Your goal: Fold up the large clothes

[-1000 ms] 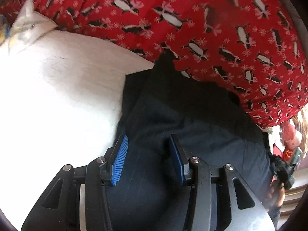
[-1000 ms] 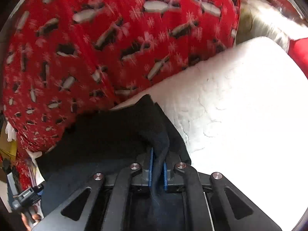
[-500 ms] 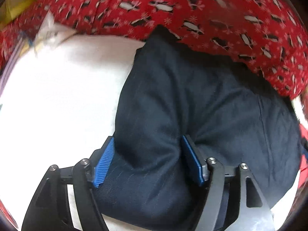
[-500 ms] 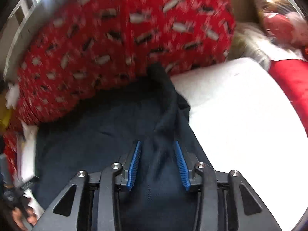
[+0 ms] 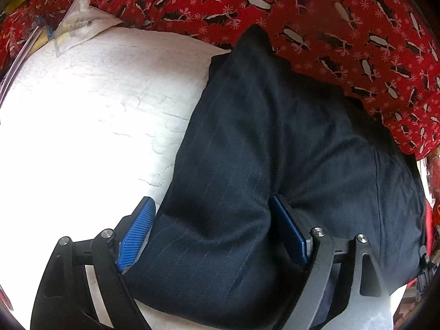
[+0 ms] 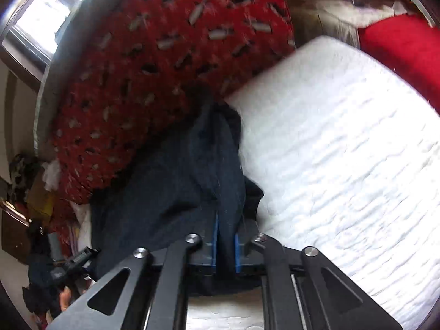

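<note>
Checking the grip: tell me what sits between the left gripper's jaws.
In the left wrist view, a thick fold of the dark pinstriped garment fills the gap between the open jaws of the left gripper.

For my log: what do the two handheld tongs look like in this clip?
Both tongs look alike: the left tongs and right tongs have matte black linkage arms with triangular cut-outs and silver round-headed pivot screws. Each finger carries a flat blue pad with fine ribbing. No cables, markings or sleeves can be seen.
</note>
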Demonstrator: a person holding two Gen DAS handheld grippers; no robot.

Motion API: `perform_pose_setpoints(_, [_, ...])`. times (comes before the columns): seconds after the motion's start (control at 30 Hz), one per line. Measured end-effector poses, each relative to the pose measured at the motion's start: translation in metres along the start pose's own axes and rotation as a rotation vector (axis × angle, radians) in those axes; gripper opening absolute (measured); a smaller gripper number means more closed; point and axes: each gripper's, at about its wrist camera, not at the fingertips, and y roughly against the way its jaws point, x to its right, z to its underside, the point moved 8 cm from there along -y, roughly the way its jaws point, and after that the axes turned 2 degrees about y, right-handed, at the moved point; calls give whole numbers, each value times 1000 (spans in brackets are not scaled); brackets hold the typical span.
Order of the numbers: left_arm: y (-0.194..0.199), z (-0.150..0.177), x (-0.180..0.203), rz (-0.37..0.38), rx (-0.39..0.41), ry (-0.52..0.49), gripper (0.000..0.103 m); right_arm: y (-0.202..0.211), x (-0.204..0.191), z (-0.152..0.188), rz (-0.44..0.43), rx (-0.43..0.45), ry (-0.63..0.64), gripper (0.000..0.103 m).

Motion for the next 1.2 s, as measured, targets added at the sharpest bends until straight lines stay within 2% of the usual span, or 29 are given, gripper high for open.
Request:
perform_pose_setpoints(0.07, [-2,-1,0,-9,-2,-3,90,2,17,5,34,-2,-5,5])
perform_pose_setpoints(0.13, [0,2,-3,-15,-4,6,94,-20,30,15,71,-54,-15,5])
perform_pose_setpoints(0.23, [-4,0,-5,-17,-12,19,96,-33,24,12,63,-57,-27,7])
perform_pose_setpoints(0.3, [-4,1,-5,-27,-11,20,98,-25,28,11,80,-64,-66,14])
perform_pose_setpoints(0.33, [-4,1,-6,-29,-12,26,100,-19,30,9,100,-63,-82,26])
perform_pose_setpoints(0.37, [-4,3,-7,-28,-14,34,100,-13,29,6,119,-47,-93,30])
perform_pose_setpoints(0.47, [-6,0,-9,-18,16,62,103,6,4,-3,110,56,-89,30])
perform_pose_setpoints(0.6, [-7,1,-11,-24,19,69,103,2,-41,-24,64,94,-12,37])
perform_pose_setpoints(0.7, [-7,2,-12,-21,19,83,103,-20,-70,-39,58,114,64,37])
perform_pose_setpoints(0.8, [-7,2,-12,-17,26,82,103,-52,-81,-44,63,107,97,37])
perform_pose_setpoints(0.87, [-7,3,-12,-12,23,83,103,-75,-75,-41,116,84,121,40])
perform_pose_setpoints(0.9, [-7,3,-12,-11,22,82,103,-88,-67,-35,160,48,125,43])
perform_pose_setpoints(0.93, [-8,2,-12,-10,25,80,103,-109,-51,-25,221,-29,124,47])
perform_pose_setpoints(0.97, [-8,2,-12,-7,28,76,103,-119,-40,-18,228,-46,126,48])
perform_pose_setpoints(1.0, [-8,2,-12,-4,32,73,103,-115,-41,-18,214,15,143,48])
perform_pose_setpoints(1.1, [-6,2,-13,23,37,68,103,-112,-41,-13,220,46,185,51])
perform_pose_setpoints(1.2, [6,0,-12,136,37,66,101,-109,-39,-11,200,48,189,52])
